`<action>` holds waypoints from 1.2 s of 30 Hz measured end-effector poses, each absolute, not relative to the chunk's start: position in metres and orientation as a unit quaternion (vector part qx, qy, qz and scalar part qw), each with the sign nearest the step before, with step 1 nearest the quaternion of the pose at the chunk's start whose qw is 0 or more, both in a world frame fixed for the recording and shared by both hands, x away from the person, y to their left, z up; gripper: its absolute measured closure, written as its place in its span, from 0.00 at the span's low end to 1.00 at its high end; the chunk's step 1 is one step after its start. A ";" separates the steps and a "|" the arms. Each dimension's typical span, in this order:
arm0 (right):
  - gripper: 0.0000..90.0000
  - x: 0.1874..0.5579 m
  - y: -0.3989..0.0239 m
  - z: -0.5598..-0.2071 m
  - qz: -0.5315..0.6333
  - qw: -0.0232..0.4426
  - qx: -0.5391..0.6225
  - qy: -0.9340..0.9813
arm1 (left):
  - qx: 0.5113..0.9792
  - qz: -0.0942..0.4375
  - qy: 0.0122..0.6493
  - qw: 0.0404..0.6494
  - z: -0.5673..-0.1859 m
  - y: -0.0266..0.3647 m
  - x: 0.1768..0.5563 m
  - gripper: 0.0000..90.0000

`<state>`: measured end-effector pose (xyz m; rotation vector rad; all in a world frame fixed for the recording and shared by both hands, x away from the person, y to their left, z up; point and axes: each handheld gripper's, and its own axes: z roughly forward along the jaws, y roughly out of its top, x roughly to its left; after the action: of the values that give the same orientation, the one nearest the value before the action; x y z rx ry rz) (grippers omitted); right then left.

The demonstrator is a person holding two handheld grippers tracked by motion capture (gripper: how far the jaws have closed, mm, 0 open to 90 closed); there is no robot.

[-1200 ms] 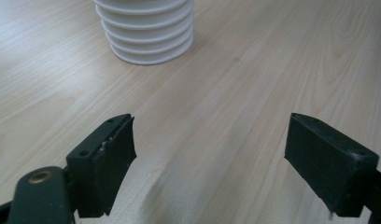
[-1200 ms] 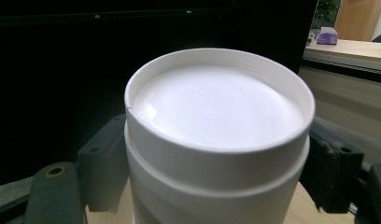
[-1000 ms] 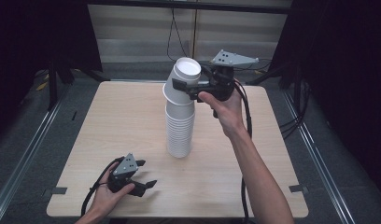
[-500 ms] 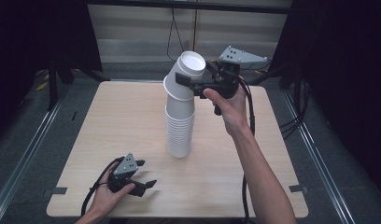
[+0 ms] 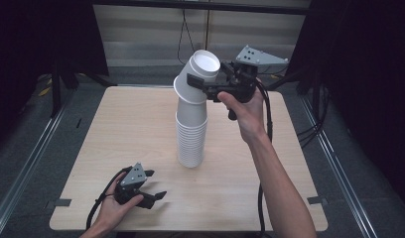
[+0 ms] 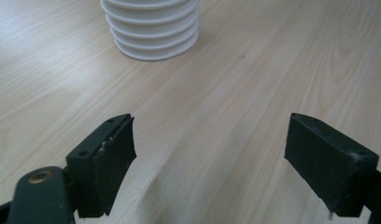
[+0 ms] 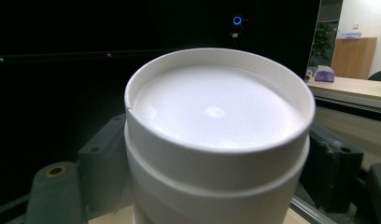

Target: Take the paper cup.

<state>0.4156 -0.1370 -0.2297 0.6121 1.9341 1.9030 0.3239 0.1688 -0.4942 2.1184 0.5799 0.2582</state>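
Left of the cup stack (image 5: 191, 139), near the front edge of the table (image 5: 116, 124), the left gripper (image 5: 158, 184) rests on the wood in the person's hand. It looks parked there to leave room for the other hand. Its jaws stand spread with nothing but bare tabletop between them, and they point toward the foot of the stack, which is well apart from them.

The stack of upturned white cups stands at the middle of the table. At its top the right gripper (image 5: 206, 79) comes in from the right, its jaws pinching the top cup (image 5: 198, 74) by its sides. That cup leans to the right off the column, probably to break it loose from the nested cups below.

From the right gripper view, a seam rings the cup wall, so I cannot tell whether one cup or two are clamped. The far jaw is hidden behind the cup in the high view, and the left gripper view cuts off the upper stack.
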 end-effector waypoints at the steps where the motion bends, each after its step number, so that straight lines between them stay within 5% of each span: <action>1: 0.23 0.415 -0.138 -0.229 0.675 0.180 0.216 0.682 | 0.857 0.104 0.233 0.447 -0.494 0.169 0.324 0.18; 36: 0.23 0.401 -0.190 -0.232 0.682 0.204 0.248 0.657 | 0.849 0.111 0.243 0.456 -0.491 0.174 0.326 0.18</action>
<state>0.4007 -0.1896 -0.2319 0.6908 1.8333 1.9015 0.3262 0.1743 -0.4906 2.0926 0.5998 0.2730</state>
